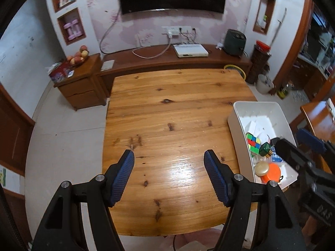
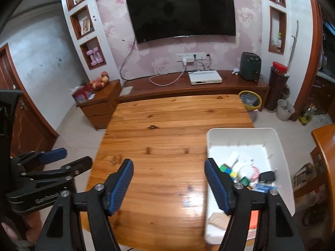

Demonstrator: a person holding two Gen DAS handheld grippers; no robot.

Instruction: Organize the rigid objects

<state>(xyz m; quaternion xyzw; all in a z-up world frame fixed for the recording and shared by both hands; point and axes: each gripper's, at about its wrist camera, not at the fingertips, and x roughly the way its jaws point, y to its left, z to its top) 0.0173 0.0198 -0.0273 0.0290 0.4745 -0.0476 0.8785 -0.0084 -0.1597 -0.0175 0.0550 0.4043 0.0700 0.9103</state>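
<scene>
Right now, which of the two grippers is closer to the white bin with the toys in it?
Right. The right gripper hangs at the white bin's near left wall; the left gripper hovers over bare table, farther left.

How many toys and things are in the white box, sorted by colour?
In the white bin, counting only what can be told apart:
Many-coloured puzzle cube: 1
Green block: 1
Orange disc: 1
Tan round lid: 1
Blue packet: 1
Black box: 1
White pieces: several, too jumbled to count
Total counted: 6
</scene>
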